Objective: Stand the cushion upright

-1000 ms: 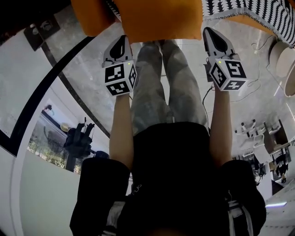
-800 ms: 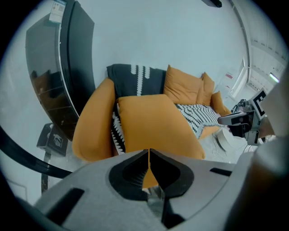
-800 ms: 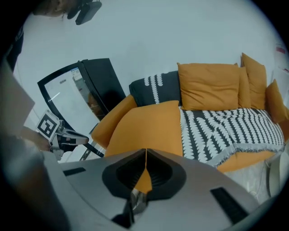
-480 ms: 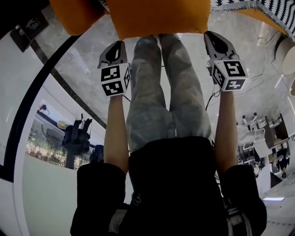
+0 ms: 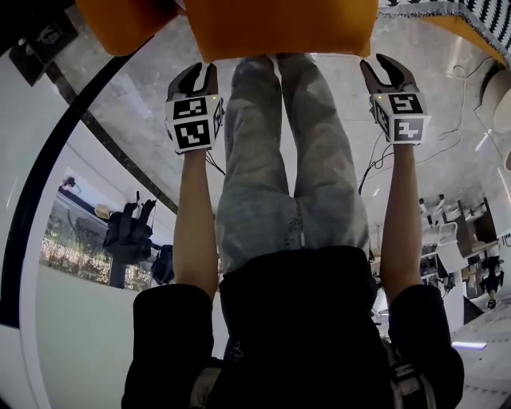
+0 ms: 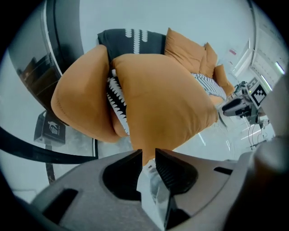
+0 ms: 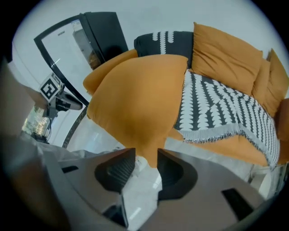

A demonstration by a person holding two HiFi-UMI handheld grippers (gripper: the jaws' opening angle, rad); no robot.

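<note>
Two hand-held grippers, left (image 5: 201, 70), right (image 5: 382, 64) jaws opening, one cushion (image 5: 279, 28) between each pair

This is a living-room corner set up inside a big office-like hall. An orange sofa (image 7: 235, 155) with loose back cushions (image 7: 226, 54) and a black-and-white throw (image 5: 487, 20) sits at 1 o'clock in the head view. A polished stone floor (image 5: 144, 104) with a dark inlaid band (image 5: 48, 184) lies at 9 o'clock, and desks and chairs (image 5: 463, 256) stand at 4 o'clock.

Black top (image 5: 303, 319), grey jeans (image 5: 279, 176), marker-cubed hand-held grippers (image 5: 200, 74) (image 5: 382, 67)
</note>
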